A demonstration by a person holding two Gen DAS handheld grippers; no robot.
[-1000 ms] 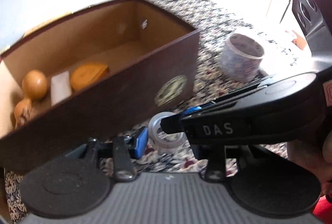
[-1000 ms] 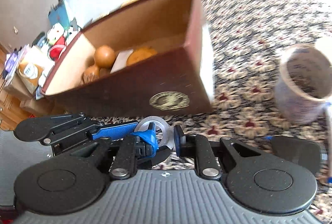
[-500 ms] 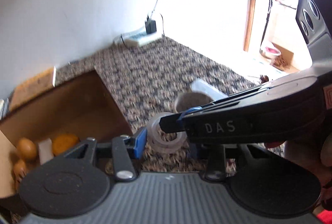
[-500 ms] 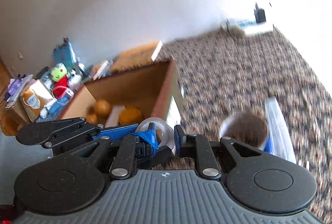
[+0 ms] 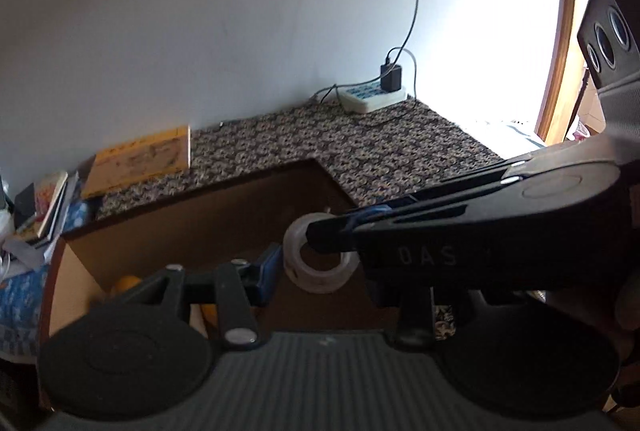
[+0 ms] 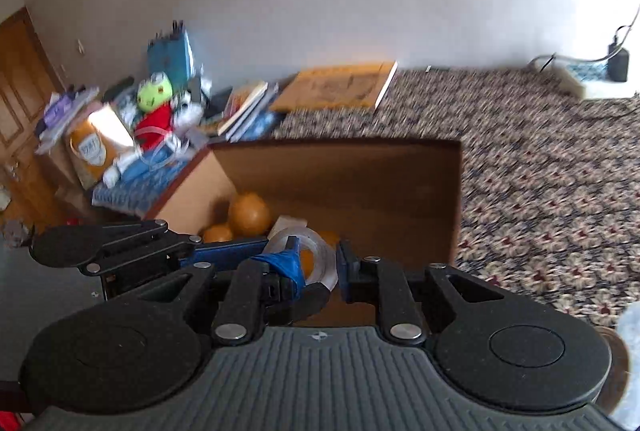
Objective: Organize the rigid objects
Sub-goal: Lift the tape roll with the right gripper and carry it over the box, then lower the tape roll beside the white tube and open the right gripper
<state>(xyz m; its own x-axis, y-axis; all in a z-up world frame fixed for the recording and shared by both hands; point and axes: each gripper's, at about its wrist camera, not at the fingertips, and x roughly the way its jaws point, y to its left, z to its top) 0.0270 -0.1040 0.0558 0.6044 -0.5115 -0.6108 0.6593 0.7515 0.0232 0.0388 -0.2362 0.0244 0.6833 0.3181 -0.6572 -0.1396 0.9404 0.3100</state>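
A clear tape roll [image 5: 318, 259] hangs between my two grippers above the open brown box [image 5: 224, 207]. In the left wrist view my left gripper [image 5: 320, 271] holds the roll from the side, while a finger of the right gripper [image 5: 420, 231] reaches through the roll's hole. In the right wrist view the tape roll [image 6: 316, 255] sits between the blue pads of my right gripper [image 6: 318, 263], over the box [image 6: 400, 191]. Orange balls [image 6: 248, 211] lie in the box's left end.
Patterned carpet [image 6: 540, 171] lies right of the box. A flat yellow book [image 6: 340, 87], stacked books and toys [image 6: 156, 111] crowd the far left. A power strip with charger [image 5: 376, 95] sits by the wall. A cup rim [image 6: 616, 371] shows at lower right.
Both grippers have lifted the tape roll off the carpet and carried it over the box opening. The views tilted up toward the wall. The patterned cup has slid out of view.
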